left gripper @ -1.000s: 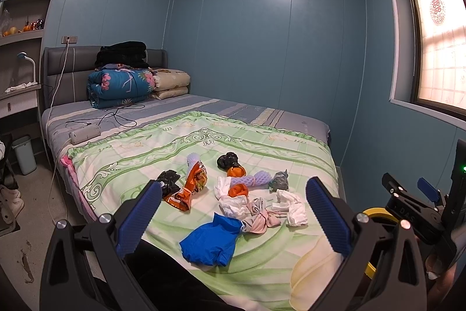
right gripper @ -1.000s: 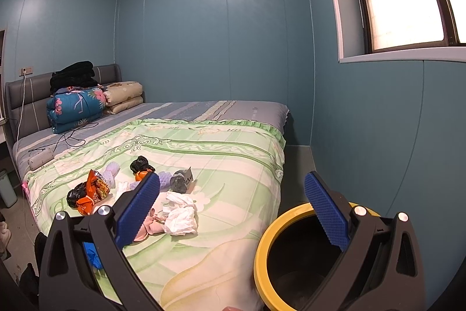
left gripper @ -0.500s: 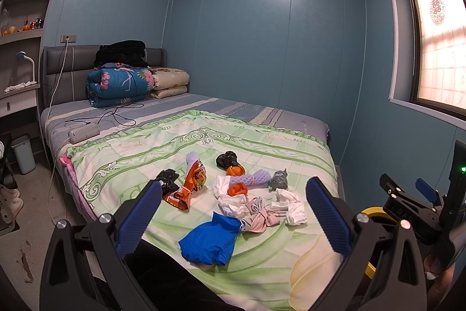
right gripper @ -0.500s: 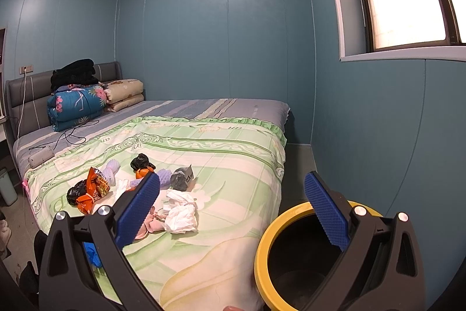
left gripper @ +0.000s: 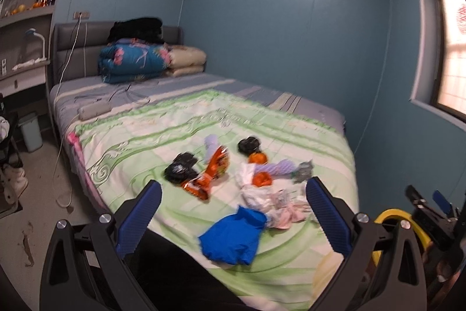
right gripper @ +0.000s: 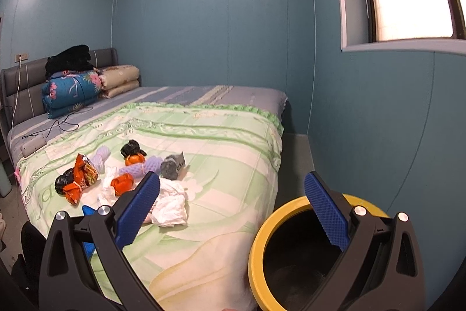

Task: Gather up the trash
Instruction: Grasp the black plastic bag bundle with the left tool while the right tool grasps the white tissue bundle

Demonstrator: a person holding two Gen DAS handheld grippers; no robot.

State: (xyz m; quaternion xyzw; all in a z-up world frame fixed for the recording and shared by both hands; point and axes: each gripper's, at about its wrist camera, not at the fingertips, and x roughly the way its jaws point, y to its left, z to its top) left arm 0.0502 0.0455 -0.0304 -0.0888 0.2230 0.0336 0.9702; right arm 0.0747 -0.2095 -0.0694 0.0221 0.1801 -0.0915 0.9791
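I hold both tongs above the foot of the bed with the green patterned quilt (left gripper: 180, 124). The left tongs (left gripper: 233, 209) are wide open and hold nothing, and the right tongs (right gripper: 233, 206) are wide open and empty too. The trash lies in a loose heap on the quilt near this end: a crumpled blue plastic bag (left gripper: 233, 235) nearest to me, an orange snack wrapper (left gripper: 212, 174), a black plastic bag (left gripper: 179, 169), white crumpled tissues (right gripper: 171, 203) and a grey crumpled wrapper (right gripper: 171, 165). The round bin with the yellow rim (right gripper: 262, 238) stands on the floor just beside the bed corner, under my right tongs, I think so that each piece has a short way to fall. No piece is picked yet.
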